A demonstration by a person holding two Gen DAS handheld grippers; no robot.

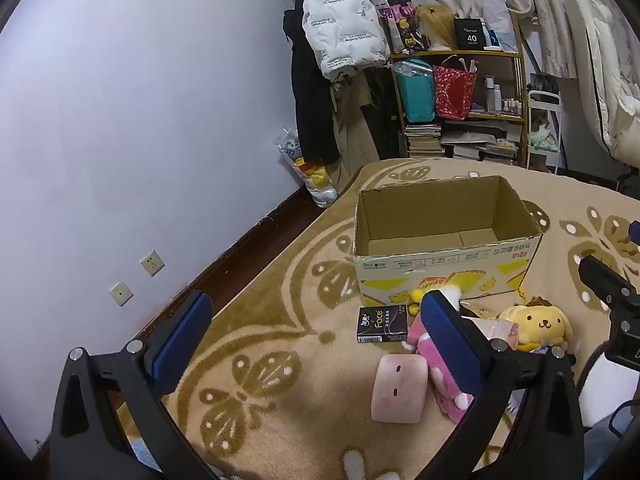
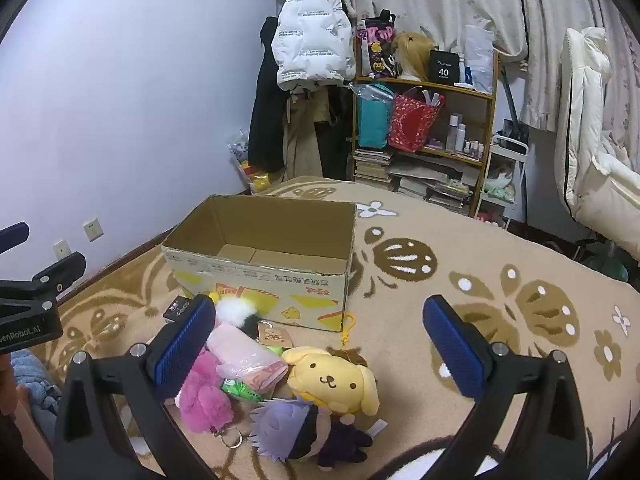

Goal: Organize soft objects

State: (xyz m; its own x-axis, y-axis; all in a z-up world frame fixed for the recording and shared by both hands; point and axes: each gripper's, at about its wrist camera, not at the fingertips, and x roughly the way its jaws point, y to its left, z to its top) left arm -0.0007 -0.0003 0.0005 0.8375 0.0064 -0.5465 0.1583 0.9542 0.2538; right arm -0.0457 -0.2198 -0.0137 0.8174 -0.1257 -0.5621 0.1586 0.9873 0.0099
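Step in hand: the start of sorting, by my reading; the open brown cardboard box [image 2: 260, 256] shows only a bare bottom, and every soft thing lies on the patterned beige carpet [image 2: 500, 264] in front of it.
Left gripper [image 1: 316, 344]: fingers spread wide, nothing between them, hovering above the carpet.
Right gripper [image 2: 320, 346]: fingers wide apart as well, empty, hanging over the pile.
Yellow floppy-eared dog plush [image 2: 334, 380]: between the right gripper's fingers, nearer the left-hand one, just short of the box's front wall.
Purple-haired doll plush [image 2: 304, 434]: below the dog, touching it, closest to the camera.
Fluffy pink pompom with a key ring [image 2: 204, 394]: under the right gripper's left-hand fingertip.
Pale pink square cushion with a little face [image 1: 398, 388]: between the left gripper's fingers, close to its right-hand pad [image 1: 452, 346].
Small black tissue pack [image 1: 382, 325]: beyond the cushion, by the box; whether it counts as soft I cannot tell.
Next move: probably lower one gripper over a single plush, the dog or the cushion, close on its body, then lift clear of the box rim.
Care needed: the toys overlap, so a low grasp may drag a neighbour along.
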